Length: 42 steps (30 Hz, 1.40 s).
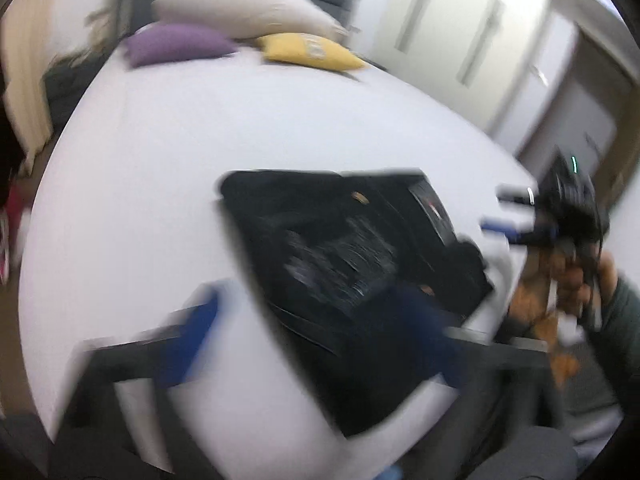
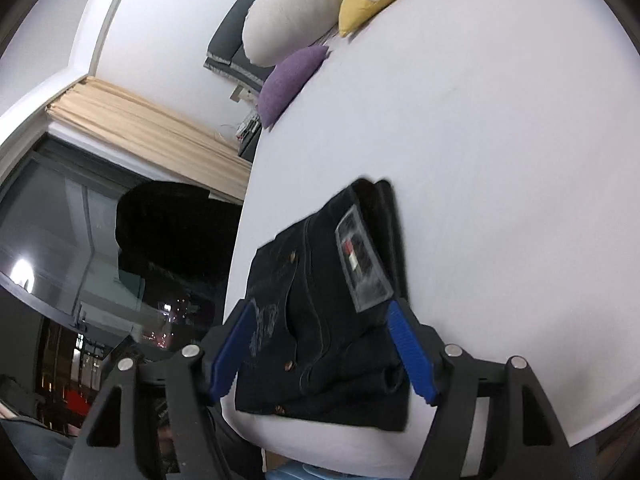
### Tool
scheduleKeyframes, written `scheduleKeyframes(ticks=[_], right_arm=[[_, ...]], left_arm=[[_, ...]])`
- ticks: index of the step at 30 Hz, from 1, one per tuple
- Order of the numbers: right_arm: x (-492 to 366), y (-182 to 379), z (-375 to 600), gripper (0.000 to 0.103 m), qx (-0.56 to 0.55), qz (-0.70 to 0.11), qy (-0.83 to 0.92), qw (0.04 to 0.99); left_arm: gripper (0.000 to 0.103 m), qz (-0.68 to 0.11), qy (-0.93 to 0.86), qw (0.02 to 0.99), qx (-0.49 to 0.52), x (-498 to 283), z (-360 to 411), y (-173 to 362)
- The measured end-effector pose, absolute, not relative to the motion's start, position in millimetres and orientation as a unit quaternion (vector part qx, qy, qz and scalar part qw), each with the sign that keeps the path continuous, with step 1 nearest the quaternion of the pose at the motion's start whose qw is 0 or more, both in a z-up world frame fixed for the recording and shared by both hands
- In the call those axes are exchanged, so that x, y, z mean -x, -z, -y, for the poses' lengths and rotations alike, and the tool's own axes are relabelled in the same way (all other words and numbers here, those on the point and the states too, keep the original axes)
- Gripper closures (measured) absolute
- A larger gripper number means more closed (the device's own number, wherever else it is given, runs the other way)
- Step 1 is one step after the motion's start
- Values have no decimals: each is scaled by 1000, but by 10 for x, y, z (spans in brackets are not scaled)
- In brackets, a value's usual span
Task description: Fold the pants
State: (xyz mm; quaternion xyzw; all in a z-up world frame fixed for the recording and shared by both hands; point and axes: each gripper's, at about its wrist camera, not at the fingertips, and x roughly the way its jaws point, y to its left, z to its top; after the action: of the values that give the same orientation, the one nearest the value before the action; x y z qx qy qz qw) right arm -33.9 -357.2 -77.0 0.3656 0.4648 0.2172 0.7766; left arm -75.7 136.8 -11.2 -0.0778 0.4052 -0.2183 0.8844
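We are looking at the pants (image 2: 320,312) lying as a compact dark bundle on the bed (image 2: 500,140), close to its near edge and well apart from the pillows at the head end. They are already reading as folded, with a label patch facing up.

Both grippers are standing open and holding nothing. The right gripper (image 2: 320,344) is hanging just over the near end of the bundle, its blue pads (image 2: 234,350) spread to either side of the cloth without pressing on it. The left gripper (image 1: 316,340) is also spread wide, with one blue pad over bare sheet and the other smeared across the dark cloth.

What we are watching for from here — the bundle is sitting so near the bed's edge that a pad catching a fold on the way out could drag the top layer open or pull the whole stack toward the drop. The open pads are flanking the cloth closely in the right view, so a sideways drift would be the likely cause. The soft sheet could also let the stack slump.

Much is staying uncertain. The left wrist view is heavily blurred, so we cannot tell whether that gripper's pad is touching the pants or floating above them. The bundle's near edge is partly hidden behind the right gripper — and how many layers it holds we cannot make out.
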Motion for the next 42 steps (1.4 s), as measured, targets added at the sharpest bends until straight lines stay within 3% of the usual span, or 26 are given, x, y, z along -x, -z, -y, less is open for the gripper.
scheduleKeyframes(ticks=[5,7,10,12,14,17,20,23,25,30,33,42], right_arm=[[2,1161,3620,31,-397,-505,-229,732],[-51,1269,3629,38,-408,-507,-232,723],[-187,1341,3613,39,-422,-512,-251,705],[-268,1356,3544,40,-409,-526,-261,698],[-352,1369,3428,43,-392,-546,-267,690],[-408,1412,3330,45,-385,-563,-271,679],[-458,1445,3223,50,-378,-577,-270,672],[-440,1432,3130,52,-366,-583,-274,671],[-438,1415,3060,63,-358,-587,-269,675],[-377,1296,3023,77,-346,-578,-255,694],[-361,1147,2999,83,-341,-564,-260,706],[-845,675,2700,84,-315,-522,-299,734]], left_arm=[[1,-463,247,838,148,383,-1462,349],[2,-492,258,815,168,254,-1429,501],[4,-527,268,781,200,93,-1411,705],[16,-540,267,771,208,25,-1374,795],[16,-547,272,764,209,-28,-1329,850],[26,-563,277,754,194,-94,-1276,886],[53,-574,278,744,201,-119,-1305,905],[63,-577,275,738,215,-142,-1338,923],[67,-575,275,739,219,-132,-1347,915],[81,-567,284,732,248,-157,-1343,875],[84,-558,292,732,258,-159,-1368,813],[85,-506,288,771,259,-332,-1524,700]])
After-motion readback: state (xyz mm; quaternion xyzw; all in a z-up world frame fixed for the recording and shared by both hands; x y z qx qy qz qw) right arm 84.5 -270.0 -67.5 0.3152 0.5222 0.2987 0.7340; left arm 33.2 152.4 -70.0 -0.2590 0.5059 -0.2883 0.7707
